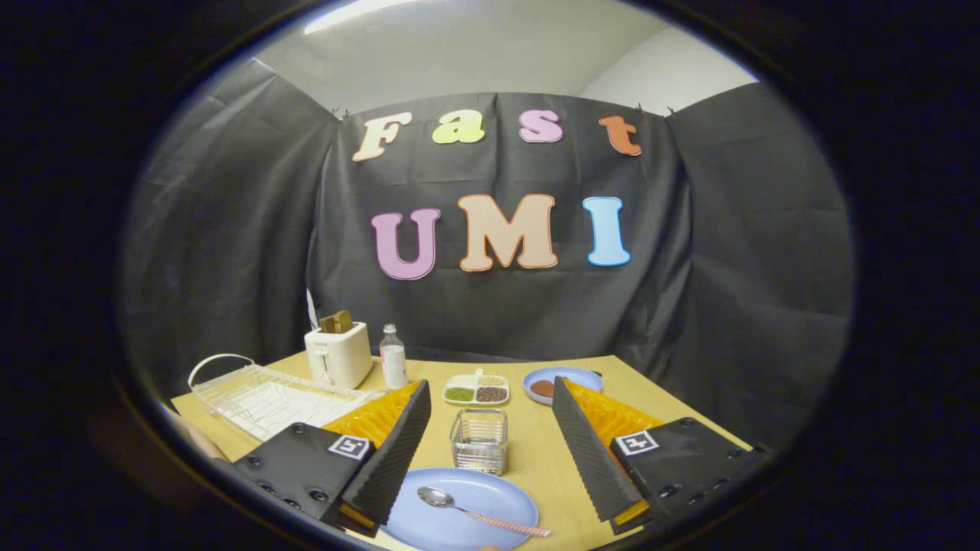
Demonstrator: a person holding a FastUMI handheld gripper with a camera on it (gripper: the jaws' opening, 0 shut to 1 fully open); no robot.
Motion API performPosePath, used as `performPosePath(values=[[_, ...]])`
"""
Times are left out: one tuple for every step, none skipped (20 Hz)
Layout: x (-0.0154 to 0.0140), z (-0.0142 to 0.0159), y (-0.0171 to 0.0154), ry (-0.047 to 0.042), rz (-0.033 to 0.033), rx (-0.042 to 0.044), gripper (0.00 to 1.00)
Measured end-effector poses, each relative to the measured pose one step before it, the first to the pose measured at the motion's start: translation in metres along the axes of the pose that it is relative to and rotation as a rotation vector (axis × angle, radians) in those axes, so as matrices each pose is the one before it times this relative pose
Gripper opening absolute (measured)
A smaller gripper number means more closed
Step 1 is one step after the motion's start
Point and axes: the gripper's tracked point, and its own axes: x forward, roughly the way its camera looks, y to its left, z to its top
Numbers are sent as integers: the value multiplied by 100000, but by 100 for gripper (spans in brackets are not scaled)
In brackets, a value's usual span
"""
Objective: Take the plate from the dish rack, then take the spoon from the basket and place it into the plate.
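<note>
Two fingers of the gripper (pixel 490 451) stand wide apart with nothing between their pads, held above the near edge of the table (pixel 551 459). Below them, at that near edge, lies the blue plate (pixel 467 509), flat on the wood, and the spoon (pixel 459 506) rests in it, bowl toward the left finger and its striped handle running out toward the plate's right rim. Just beyond the plate, between the fingers, the small wire basket (pixel 479 440) stands upright and looks empty. The white dish rack (pixel 268 398) sits along the left edge and holds no plate that I can see. By this layout, both steps look done: the spread, raised fingers suggest a release and a clear pull-back. Toward the far edge stand a toaster (pixel 338 353), a bottle (pixel 393 357), a divided tray (pixel 476 390) and a second blue plate (pixel 563 383).
</note>
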Motion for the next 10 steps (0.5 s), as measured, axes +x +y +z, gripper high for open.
performPosePath(values=[[-46,81,-165,360,-6,677,99],[13,95,-158,165,-109,529,99],[-122,-106,-149,69,127,150,99],[-176,-70,-305,133,-230,-132,99],[-50,-176,-378,6,-531,-186,99],[-179,-84,-349,-345,-360,-13,99],[-174,-60,-290,-621,-142,364,99],[-115,36,-248,-662,79,728,99],[-13,-100,-314,-656,120,890,99],[-7,-54,-365,-428,-6,881,99]])
